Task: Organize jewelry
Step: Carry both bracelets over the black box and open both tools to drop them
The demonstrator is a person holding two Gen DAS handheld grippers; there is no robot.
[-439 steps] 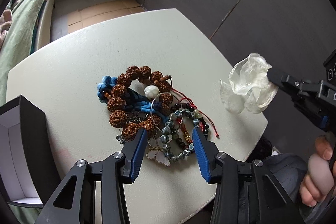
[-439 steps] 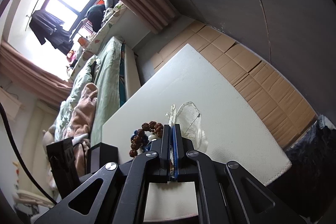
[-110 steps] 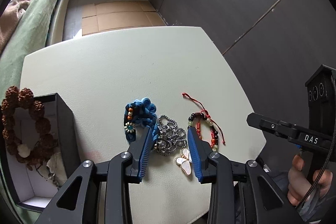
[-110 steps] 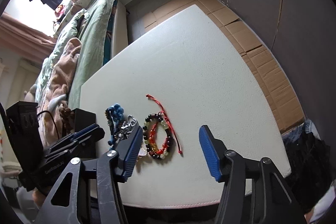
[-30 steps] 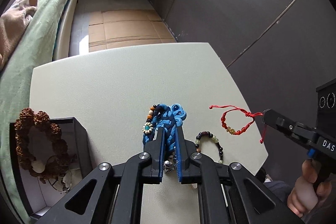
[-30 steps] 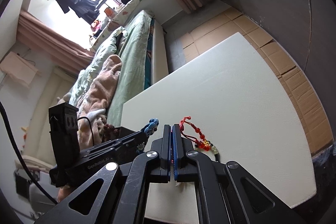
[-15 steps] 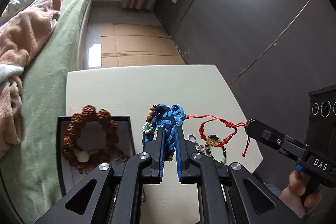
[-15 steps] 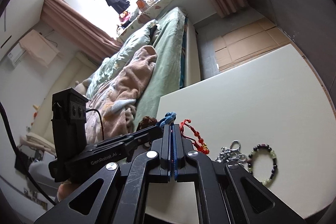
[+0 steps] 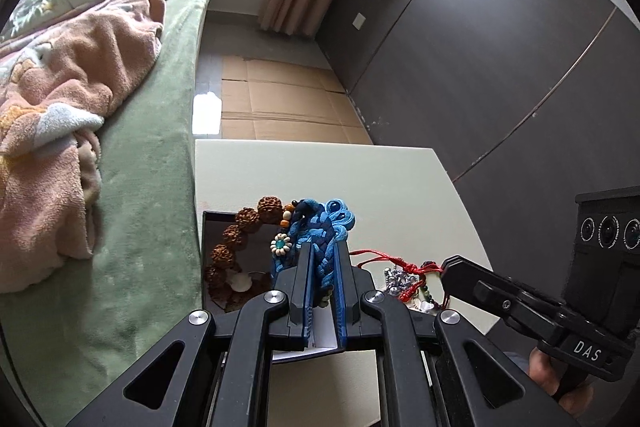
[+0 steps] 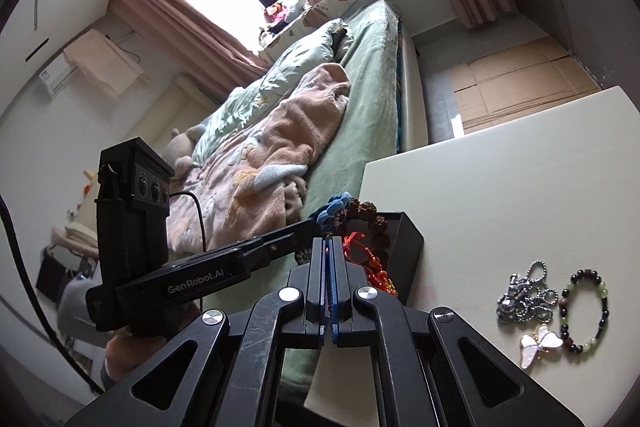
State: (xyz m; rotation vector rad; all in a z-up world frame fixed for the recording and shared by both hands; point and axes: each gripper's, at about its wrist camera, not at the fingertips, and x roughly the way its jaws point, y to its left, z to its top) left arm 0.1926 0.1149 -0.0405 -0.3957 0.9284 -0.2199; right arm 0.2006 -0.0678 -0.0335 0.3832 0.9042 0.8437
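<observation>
My left gripper [image 9: 323, 255] is shut on a blue braided cord bracelet [image 9: 326, 227] and holds it above the black jewelry box [image 9: 208, 247], which holds a brown rudraksha bead bracelet [image 9: 232, 239]. My right gripper [image 10: 329, 251] is shut on a red string bracelet [image 10: 368, 263] just beside the box [image 10: 406, 239]; the bracelet also shows in the left wrist view [image 9: 404, 267]. A silver chain [image 10: 524, 295], a butterfly pendant [image 10: 538, 343] and a dark-and-green bead bracelet [image 10: 586, 307] lie on the white table [image 10: 520, 195].
A bed with a green cover [image 9: 152, 147] and pink blanket [image 9: 60, 87] lies against the table's left edge. A dark wall [image 9: 480, 47] stands to the right. Cardboard sheets [image 9: 280, 99] cover the floor beyond the table.
Both grippers have moved left with their bracelets: the left with the blue bracelet over the box, the right with the red bracelet up beside it.
</observation>
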